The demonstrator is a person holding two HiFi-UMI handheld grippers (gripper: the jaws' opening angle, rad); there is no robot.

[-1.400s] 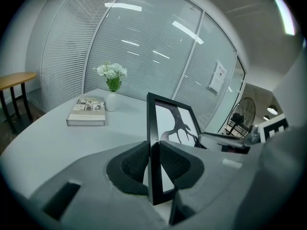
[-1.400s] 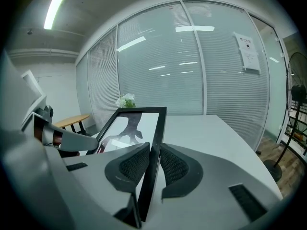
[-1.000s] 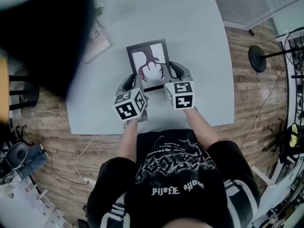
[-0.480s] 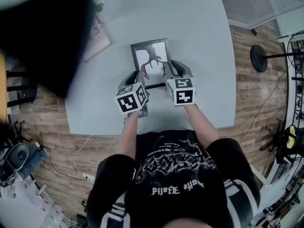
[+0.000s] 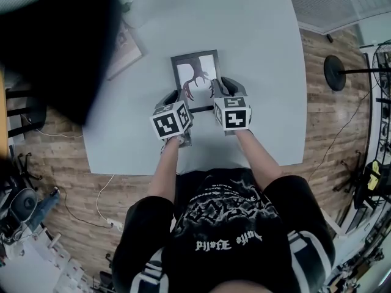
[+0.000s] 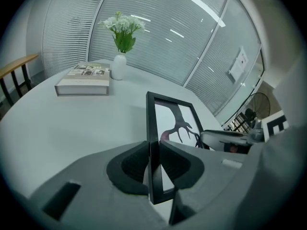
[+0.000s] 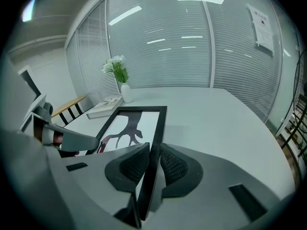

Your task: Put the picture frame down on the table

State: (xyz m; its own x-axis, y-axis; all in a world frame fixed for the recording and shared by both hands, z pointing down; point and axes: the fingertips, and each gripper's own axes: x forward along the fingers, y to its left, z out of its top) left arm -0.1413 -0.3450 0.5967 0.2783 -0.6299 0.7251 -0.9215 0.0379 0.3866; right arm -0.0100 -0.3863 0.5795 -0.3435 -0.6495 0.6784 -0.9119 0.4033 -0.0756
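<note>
A black picture frame (image 5: 197, 74) with a dark antler-like print on white is held over the pale grey table (image 5: 256, 54), face up and tilted. My left gripper (image 5: 178, 100) is shut on the frame's left edge (image 6: 152, 143). My right gripper (image 5: 219, 90) is shut on its right edge (image 7: 156, 147). In the left gripper view the frame (image 6: 175, 123) runs away from the jaws with the right gripper (image 6: 225, 139) across it. The right gripper view shows the frame (image 7: 129, 123) and the left gripper (image 7: 67, 140) at its far side.
A thick book (image 6: 84, 79) lies at the table's far left beside a white vase of flowers (image 6: 120, 37). A chair with a wooden back (image 6: 14, 73) stands by that edge. A large dark blur covers the head view's upper left. A floor stand's round base (image 5: 335, 73) stands on the wooden floor at right.
Both grippers and the frame have drifted slightly right and away from the person. The grip on both edges is unchanged.
</note>
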